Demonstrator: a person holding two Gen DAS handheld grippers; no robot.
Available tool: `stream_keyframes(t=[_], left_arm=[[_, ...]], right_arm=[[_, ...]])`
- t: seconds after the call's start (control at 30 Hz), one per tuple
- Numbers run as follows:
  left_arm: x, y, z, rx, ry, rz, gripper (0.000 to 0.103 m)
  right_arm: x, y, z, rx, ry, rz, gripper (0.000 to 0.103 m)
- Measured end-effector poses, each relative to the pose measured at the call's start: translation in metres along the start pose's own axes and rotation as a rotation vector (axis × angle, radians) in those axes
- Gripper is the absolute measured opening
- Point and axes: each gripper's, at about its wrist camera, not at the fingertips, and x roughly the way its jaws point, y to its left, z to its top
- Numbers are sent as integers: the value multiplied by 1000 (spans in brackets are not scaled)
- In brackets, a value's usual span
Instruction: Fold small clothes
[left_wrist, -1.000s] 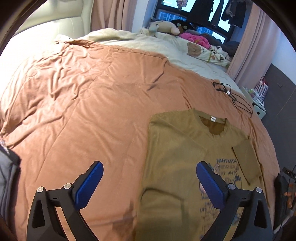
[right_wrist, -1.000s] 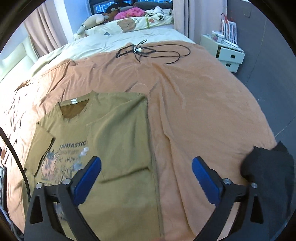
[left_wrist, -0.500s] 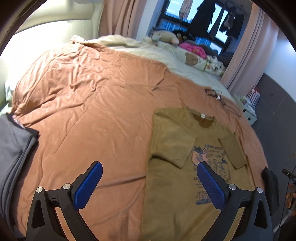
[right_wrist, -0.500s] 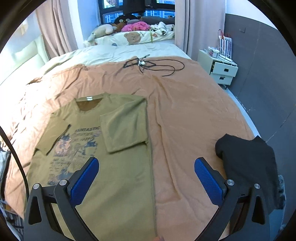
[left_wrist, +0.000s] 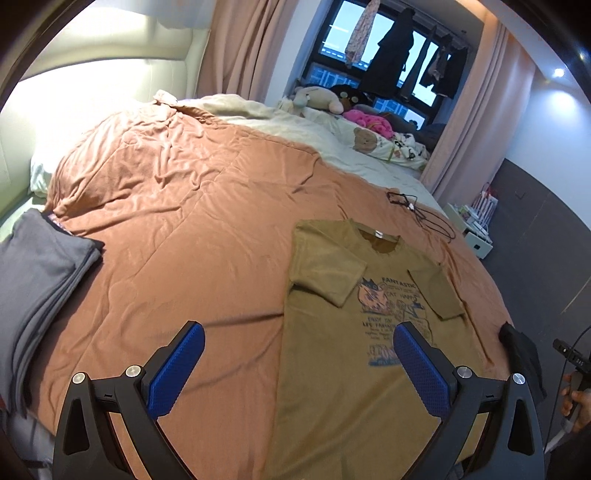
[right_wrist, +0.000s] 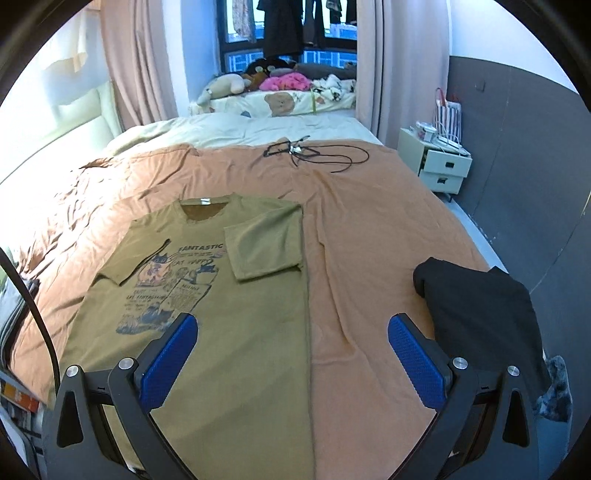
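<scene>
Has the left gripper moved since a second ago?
Yes. The left gripper pulled up and back: the T-shirt looks smaller, and the grey blanket has come into view.

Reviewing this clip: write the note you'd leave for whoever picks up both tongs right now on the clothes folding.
Left tongs: open, empty, held above the bed.
Right tongs: open, empty, also raised.
Olive T-shirt: flat on the orange bedspread, print up, collar toward the window.
Done: both sides turned in, sleeves lying over the chest, long edges straight.
Left: bring the hem up toward the collar, then set the shirt aside.
Nearby: folded grey pile at the left edge, black garment at the right edge, which looks unfolded and is possibly next. Black cable lies beyond the collar, apart from the shirt.
</scene>
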Motion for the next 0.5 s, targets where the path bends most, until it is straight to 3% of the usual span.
stream_keyframes(t=[0.23,0.5], left_arm=[[-27,-6,-34,37,-15,-13,103],[-49,-4,-70,46,-6,-9,103]], right_arm=[[-44,-7,-46,74,-57,65,103],[-78,-11,-107,59,-90,91,103]])
